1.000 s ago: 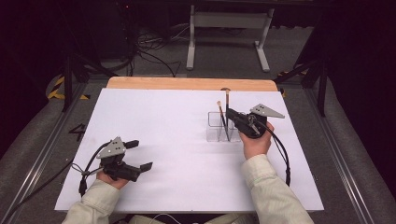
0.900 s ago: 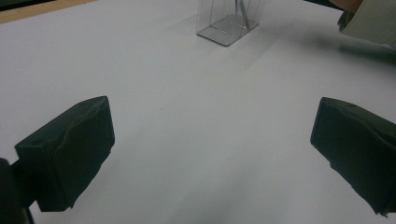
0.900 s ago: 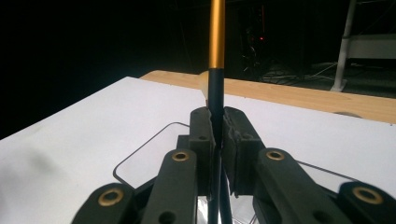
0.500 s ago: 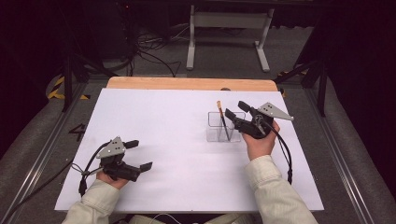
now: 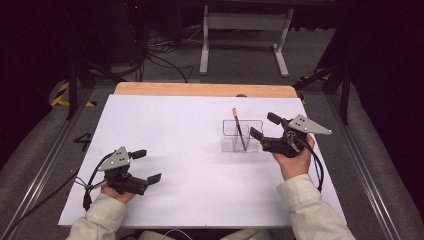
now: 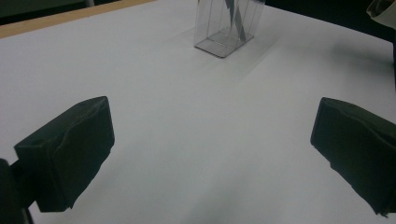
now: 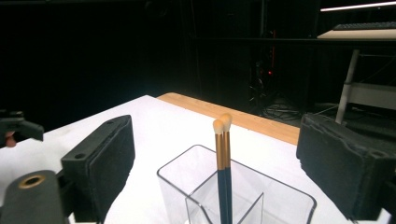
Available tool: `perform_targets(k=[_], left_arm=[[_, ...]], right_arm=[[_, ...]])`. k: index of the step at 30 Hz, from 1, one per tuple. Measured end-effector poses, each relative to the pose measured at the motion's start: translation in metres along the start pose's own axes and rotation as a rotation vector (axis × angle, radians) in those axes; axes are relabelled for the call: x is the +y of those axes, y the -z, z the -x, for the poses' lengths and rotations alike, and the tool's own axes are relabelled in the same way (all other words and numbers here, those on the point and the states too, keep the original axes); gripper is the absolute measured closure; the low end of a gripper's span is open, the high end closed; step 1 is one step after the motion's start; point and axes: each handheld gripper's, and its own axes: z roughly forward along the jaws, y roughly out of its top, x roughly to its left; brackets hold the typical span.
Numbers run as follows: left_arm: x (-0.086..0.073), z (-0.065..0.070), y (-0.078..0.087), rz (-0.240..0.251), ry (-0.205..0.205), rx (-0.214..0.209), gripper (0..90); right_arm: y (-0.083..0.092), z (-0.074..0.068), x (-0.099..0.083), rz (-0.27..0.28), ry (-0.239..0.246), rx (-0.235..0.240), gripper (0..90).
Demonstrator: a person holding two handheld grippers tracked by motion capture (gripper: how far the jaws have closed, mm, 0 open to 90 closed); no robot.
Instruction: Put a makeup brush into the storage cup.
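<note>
The brush [image 5: 239, 131] stands nearly upright in the clear holder [image 5: 242, 135], long axis close to vertical, pale tip up and leaning a little toward the table's far edge, dark handle down inside. In the right gripper view it looks like two brushes [image 7: 222, 158] side by side, tips touching. The holder sits on the white table [image 5: 190, 150], right of the middle. Just beside it, the right gripper [image 5: 263, 126] has been opening its jaws; they stand wide with nothing between them. The left gripper [image 5: 146, 165] rests well apart near the front left, jaws wide, empty.
</note>
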Motion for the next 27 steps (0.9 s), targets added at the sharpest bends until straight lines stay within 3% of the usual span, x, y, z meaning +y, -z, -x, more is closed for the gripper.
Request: perform_targets(k=[15, 21, 27], left_arm=[[0.004, 0.002, 0.004, 0.025, 0.006, -0.018, 0.0], [0.003, 0.003, 0.009, 0.05, 0.015, -0.046, 0.0], [0.001, 0.003, 0.014, 0.069, 0.018, -0.071, 0.0]], right_arm=[[0.031, -0.006, 0.003, -0.05, 0.048, 0.057, 5.8], [0.041, -0.005, 0.0, -0.033, 0.068, 0.081, 3.6], [0.045, -0.004, -0.005, -0.079, 0.089, 0.115, 2.6]])
